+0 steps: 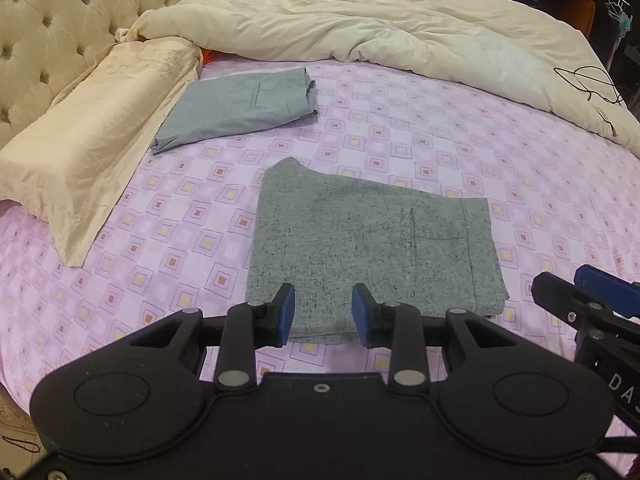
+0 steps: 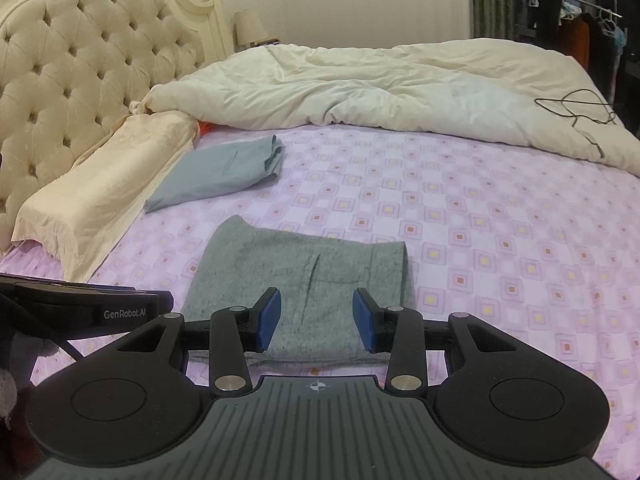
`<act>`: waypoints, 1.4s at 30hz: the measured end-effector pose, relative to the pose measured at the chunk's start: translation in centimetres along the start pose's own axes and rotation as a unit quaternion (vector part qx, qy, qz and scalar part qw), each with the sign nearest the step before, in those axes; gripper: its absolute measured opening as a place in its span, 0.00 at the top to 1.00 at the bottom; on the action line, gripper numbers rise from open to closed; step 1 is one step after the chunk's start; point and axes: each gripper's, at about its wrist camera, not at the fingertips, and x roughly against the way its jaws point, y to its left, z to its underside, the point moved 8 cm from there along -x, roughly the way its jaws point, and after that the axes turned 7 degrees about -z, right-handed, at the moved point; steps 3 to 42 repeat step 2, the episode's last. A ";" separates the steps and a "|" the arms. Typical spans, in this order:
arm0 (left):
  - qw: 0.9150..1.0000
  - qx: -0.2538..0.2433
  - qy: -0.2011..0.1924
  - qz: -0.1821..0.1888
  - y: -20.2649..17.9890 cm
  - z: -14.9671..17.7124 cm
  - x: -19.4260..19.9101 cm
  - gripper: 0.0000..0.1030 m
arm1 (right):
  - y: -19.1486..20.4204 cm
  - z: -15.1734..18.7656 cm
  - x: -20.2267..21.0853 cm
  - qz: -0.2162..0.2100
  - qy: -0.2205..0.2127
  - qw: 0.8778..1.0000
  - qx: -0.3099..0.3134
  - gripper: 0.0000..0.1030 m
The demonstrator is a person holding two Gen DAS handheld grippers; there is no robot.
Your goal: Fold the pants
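Grey speckled pants [image 1: 360, 240] lie folded into a flat rectangle on the purple patterned bed sheet [image 1: 440, 140]; they also show in the right wrist view [image 2: 304, 280]. My left gripper [image 1: 323, 314] is open and empty, just above the pants' near edge. My right gripper [image 2: 317, 318] is open and empty, also over the near edge; it shows at the right edge of the left wrist view [image 1: 576, 284]. A second garment, blue-grey [image 1: 244, 108], lies folded farther back by the pillow, and shows in the right wrist view [image 2: 224, 172].
A cream pillow [image 1: 92, 152] lies at the left against the tufted headboard [image 2: 80, 64]. A crumpled cream duvet [image 1: 360, 28] covers the far half of the bed, with black wire hangers [image 1: 588, 84] on its right end. Hanging clothes [image 2: 580, 20] stand at the far right.
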 end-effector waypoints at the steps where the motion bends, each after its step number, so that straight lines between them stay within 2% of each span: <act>1: 1.000 -0.002 0.001 -0.001 -0.1 0.0 0.0 0.58 | 0.1 0.0 -0.1 0.000 0.000 1.000 -0.001 0.62; 42: 1.000 -0.002 0.002 -0.002 -0.2 0.1 0.0 0.58 | 0.0 0.0 -0.1 -0.001 0.001 1.000 -0.001 0.62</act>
